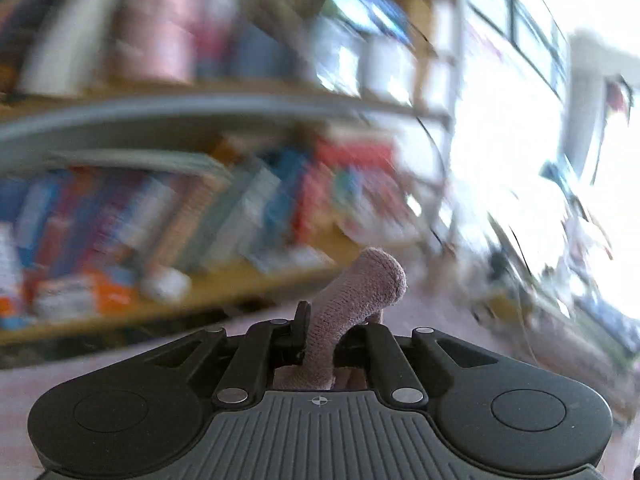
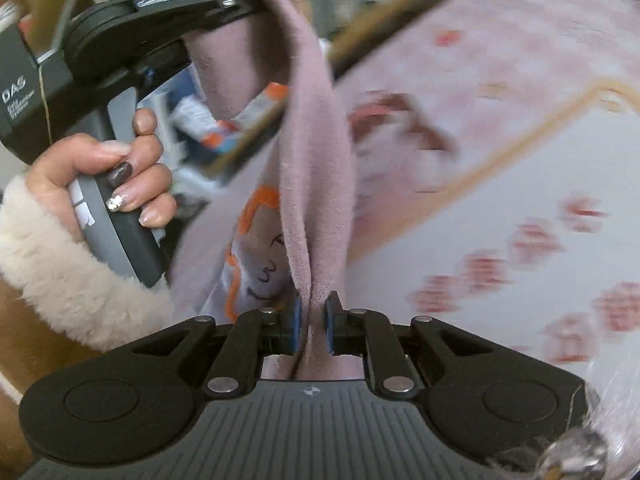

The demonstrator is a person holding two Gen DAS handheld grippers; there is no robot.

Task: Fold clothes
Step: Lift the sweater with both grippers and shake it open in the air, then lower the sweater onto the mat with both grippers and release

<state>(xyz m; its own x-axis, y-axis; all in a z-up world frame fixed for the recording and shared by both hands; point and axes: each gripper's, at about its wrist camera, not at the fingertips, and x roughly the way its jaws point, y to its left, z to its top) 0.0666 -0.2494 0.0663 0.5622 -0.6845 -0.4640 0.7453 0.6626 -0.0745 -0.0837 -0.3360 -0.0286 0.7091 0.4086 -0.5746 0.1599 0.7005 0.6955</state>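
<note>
Your right gripper point(image 2: 311, 322) is clamped on the mauve knit garment point(image 2: 316, 184), with the blue pads point(image 2: 297, 316) pressed in on either side of a pinched fold. From that pinch the garment runs straight up and away as a long doubled band, and its top end hangs from the left gripper point(image 2: 240, 2), which sits high and to the left of the garment in the right wrist view. Your left hand point(image 2: 100, 176) is wrapped around that tool's handle, lower left of the garment, with a fluffy cream cuff point(image 2: 68, 276) at the wrist.

Behind the garment there's a pale bedspread point(image 2: 500, 184) with red blotchy prints and a tan line across it, all to the right of the cloth. Just left of the garment, down near the pinch, a bit of white fabric with orange and black drawing point(image 2: 256, 256) peeks out.

In the left wrist view, your left gripper point(image 1: 338, 326) has its fingers close together with a rolled end of the same garment point(image 1: 360, 292) poking up between them, so it's gripping the cloth too. Everything behind the garment there is heavily blurred: a bookshelf point(image 1: 180, 208) packed with colourful books up and to the left of it, and a very bright window point(image 1: 512, 120) to the right.
</note>
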